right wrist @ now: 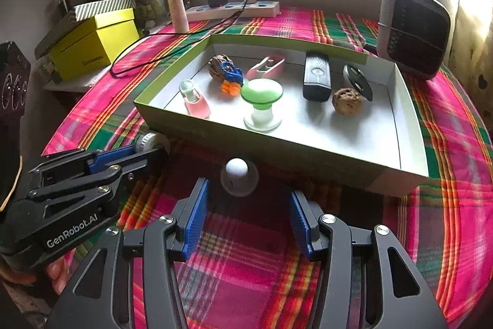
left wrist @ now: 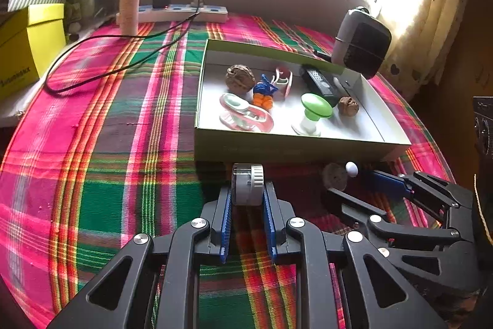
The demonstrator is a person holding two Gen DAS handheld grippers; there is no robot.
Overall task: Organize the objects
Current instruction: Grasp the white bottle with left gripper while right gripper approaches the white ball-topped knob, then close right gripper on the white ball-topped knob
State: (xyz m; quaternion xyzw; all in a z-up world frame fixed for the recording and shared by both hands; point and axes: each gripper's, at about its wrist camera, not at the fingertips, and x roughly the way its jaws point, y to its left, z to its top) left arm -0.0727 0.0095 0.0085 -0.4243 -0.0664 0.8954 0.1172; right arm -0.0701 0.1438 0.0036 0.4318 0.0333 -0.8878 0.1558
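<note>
Step in hand, I judge: loading the last loose bits into the box [right wrist: 308,150], already part-filled.

Left gripper [left wrist: 247,196] pinches a small grey-white cylinder [left wrist: 247,184] on the cloth at the box's 6 o'clock wall; next needs a lift over that wall.

Right gripper [right wrist: 245,213], jaws spread, faces a white knob piece [right wrist: 238,176] w/ the wall just behind.

Heater [right wrist: 413,30] at 2 o'clock, clear of the route.

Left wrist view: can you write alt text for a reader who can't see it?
The left tongs are shut on a small grey-and-white cylinder in front of a shallow box of small objects on a plaid cloth. The right tongs are at right.
</note>
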